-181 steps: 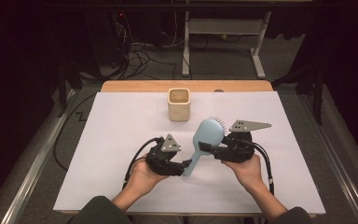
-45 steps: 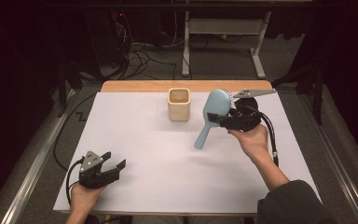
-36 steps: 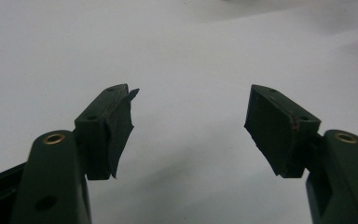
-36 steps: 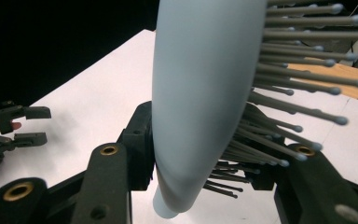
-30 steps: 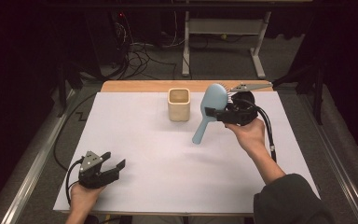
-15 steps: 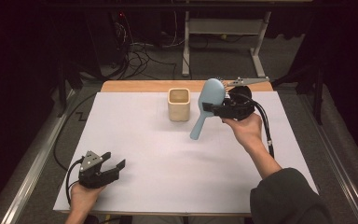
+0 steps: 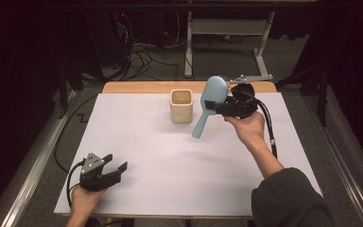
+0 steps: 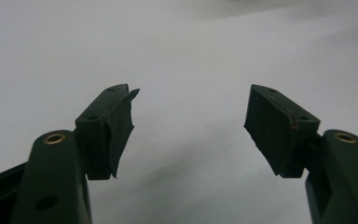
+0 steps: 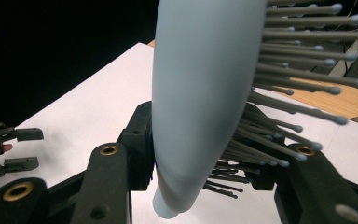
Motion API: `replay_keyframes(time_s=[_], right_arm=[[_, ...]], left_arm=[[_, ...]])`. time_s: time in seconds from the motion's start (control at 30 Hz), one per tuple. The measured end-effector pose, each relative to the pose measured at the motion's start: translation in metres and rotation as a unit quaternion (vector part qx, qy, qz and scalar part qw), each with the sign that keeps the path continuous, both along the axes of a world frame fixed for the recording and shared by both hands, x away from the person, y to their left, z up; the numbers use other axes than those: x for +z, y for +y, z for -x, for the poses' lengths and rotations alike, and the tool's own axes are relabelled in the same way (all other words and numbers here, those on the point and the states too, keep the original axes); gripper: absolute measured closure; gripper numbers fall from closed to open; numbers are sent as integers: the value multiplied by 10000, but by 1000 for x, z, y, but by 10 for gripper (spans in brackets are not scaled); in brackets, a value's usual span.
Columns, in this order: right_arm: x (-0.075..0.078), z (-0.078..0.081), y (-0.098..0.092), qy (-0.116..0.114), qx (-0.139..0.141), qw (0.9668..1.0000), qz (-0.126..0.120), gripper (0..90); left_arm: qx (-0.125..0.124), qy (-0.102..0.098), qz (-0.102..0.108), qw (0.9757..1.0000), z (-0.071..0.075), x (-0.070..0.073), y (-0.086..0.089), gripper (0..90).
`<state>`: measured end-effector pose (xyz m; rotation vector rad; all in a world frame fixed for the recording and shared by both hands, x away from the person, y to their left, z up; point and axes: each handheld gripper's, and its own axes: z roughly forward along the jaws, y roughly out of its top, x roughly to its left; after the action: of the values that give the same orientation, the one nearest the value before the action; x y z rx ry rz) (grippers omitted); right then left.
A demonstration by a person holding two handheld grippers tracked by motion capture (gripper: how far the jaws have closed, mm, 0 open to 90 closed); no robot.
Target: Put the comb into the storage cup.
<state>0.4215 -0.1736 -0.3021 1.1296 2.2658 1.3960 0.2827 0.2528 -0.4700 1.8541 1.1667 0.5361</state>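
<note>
**Brush handle-down, cup just to its left**

The whole thing comes down to where the hairbrush [image 7: 209, 105] sits relative to the cup [image 7: 181, 105]. The right gripper [image 7: 217, 105] has it pinched around the lower part of the head — in the right gripper view the fingers [image 9: 108, 177] close on the brush [image 9: 200, 93] from both sides, smooth back against one and bristles against the other. The long axis runs steeply, head up and far, handle tip pointing down and a bit toward the left and near side. That tip hangs in the air above the bench [image 7: 170, 161], just right of the cup and lower than its rim as the high view shows it, though I can't tell true height from that angle. The cup stands upright, mouth open, at the far middle of the white sheet.

My guess is the handle is meant to go into the cup, so the brush would need to come up and shift left until the tip is over the opening. The right hand is clearly the nearer one.

The left gripper [image 7: 109, 171] is well apart, resting at the near left corner of the bench, its fingers [image 8: 109, 128] spread wide with nothing between them — just bare white surface beyond.

Count: one hairbrush, one cup, two grippers, one bench.
</note>
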Motion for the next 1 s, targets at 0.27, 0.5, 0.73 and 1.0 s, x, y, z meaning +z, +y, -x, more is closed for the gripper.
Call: replay_keyframes(time_s=[0.27,0.5,0.73,1.0], right_arm=[[1,-5,1,-6,-31,10000,1,540],[5,-7,2,-26,-53,10000,-9,540],[8,-10,2,-49,-68,10000,-25,539],[8,-16,2,-16,-132,9999,-20,540]], left_arm=[[8,-1,-4,10000,0,0,0,325],[-13,8,-15,10000,0,0,0,326],[-4,-1,-12,10000,0,0,0,327],[-4,-16,-3,10000,0,0,0,329]])
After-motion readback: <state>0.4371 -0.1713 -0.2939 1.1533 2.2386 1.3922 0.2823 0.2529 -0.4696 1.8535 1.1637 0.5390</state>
